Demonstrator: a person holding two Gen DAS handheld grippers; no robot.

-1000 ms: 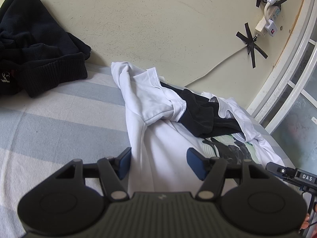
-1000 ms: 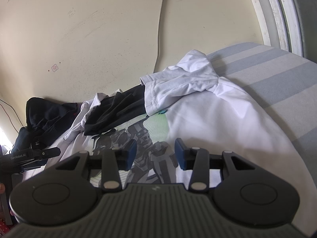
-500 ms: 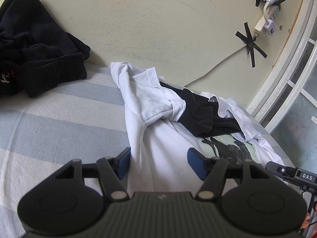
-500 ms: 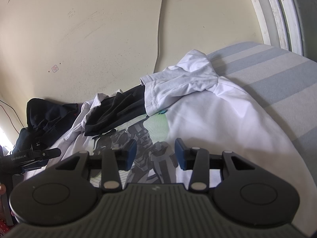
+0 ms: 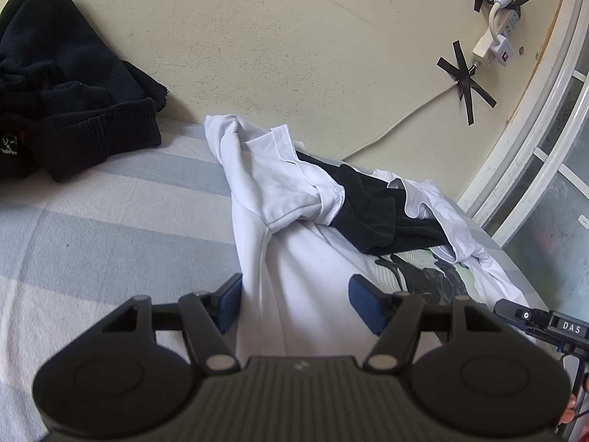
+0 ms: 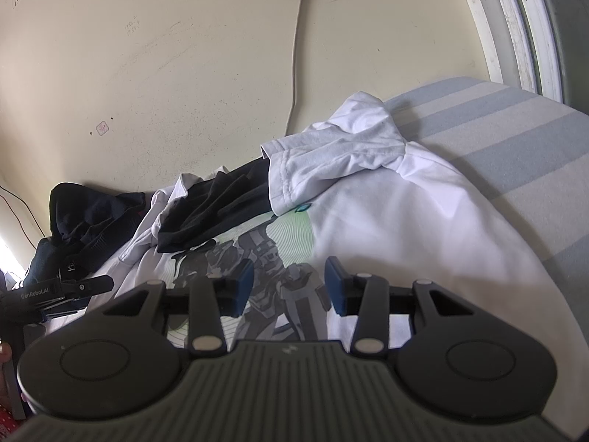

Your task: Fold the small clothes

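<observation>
Right below both tools lies the white T-shirt [image 5: 305,287] on the striped bed [image 5: 110,235]. Each hand-held gripper, left [image 5: 296,305] and right [image 6: 285,285], stands partly open over it, gripping nothing. Farther ahead, a black garment [image 5: 375,210] rests across the shirt's folded sleeves.

We are counting one white T-shirt [image 5: 305,280] with a printed front, one small black garment [image 5: 371,213] lying on it, and one heap of dark knitwear [image 5: 66,99] by the wall. We are seeing two grippers, the left gripper [image 5: 298,304] and the right gripper [image 6: 285,285], each showing two blue pads. We are counting three black tape crosses [image 5: 465,81] and one white cable [image 5: 397,125]
</observation>
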